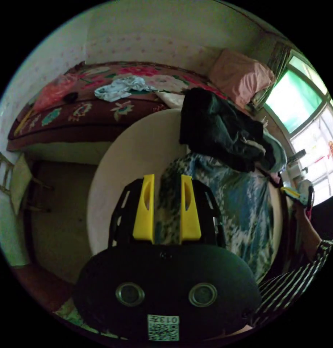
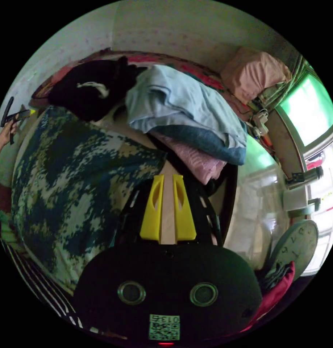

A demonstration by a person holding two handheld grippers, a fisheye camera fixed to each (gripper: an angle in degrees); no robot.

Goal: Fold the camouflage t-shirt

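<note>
**Camouflage t-shirt spread on a round table, both grippers above it**

In the left gripper view, the left gripper (image 1: 167, 181) is seen at lower centre with its yellow jaws held apart; camouflage cloth shows in the gap, but whether it is touched cannot be told. The camouflage t-shirt (image 1: 242, 210) is spread from the centre toward the lower right of the frame, on a pale round table (image 1: 137, 152). A heap of dark clothes (image 1: 220, 130) lies at the shirt's upper edge. Toward the right edge, the right gripper (image 1: 300, 194) is seen in a hand, with a striped sleeve (image 1: 293, 279) below it. A bed with a flowered cover (image 1: 101, 105) runs across the upper left.

In the right gripper view, the right gripper (image 2: 168, 179) is seen at lower centre, its jaws slightly parted with bare table surface between them. The t-shirt (image 2: 75, 181) covers the left half of the frame, its edge just beside the left jaw. A stack of folded clothes (image 2: 188, 119), light blue on top, sits at upper centre, with a dark garment (image 2: 90, 87) at upper left. The left gripper (image 2: 14, 116) appears at the far left edge. A clock (image 2: 295, 246) leans at lower right.
</note>
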